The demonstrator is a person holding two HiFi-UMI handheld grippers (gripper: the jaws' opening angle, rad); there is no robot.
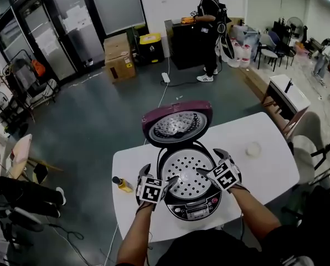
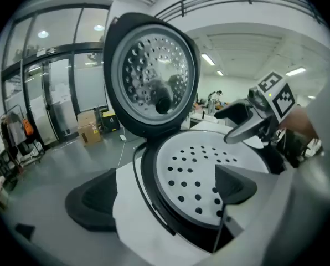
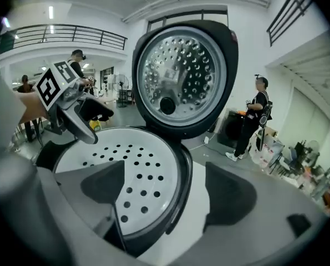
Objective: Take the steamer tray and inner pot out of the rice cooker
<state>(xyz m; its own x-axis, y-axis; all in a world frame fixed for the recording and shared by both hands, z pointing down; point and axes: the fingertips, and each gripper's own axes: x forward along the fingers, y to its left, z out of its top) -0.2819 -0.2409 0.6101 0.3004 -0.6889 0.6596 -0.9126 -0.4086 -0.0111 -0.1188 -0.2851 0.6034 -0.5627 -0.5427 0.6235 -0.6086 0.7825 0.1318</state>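
1. The steamer tray [image 1: 190, 168] sits in the open rice cooker [image 1: 195, 204], level and seated inside its rim. The inner pot is hidden beneath it, so the tray has to come out first.
2. Your left gripper [image 1: 160, 173] and right gripper [image 1: 209, 160] flank the cooker's mouth. Both pairs of jaws stand wide apart and hold nothing. On each, one jaw hangs over the perforated tray and the other over the white tabletop [image 1: 264, 170] outside the rim.
3. Bring each inner jaw down just inside the tray's edge and keep the outer jaw clear of the cooker's dark collar. Otherwise you are likely to pinch the body rather than the tray.
4. Close both sides together on opposite edges. An uneven bite would probably tilt the thin tray and jam it.
5. Lift straight up and stay forward of the raised lid [image 1: 178, 123].
6. Set it down on bare tabletop, away from the small yellow bottle [image 1: 122, 184].
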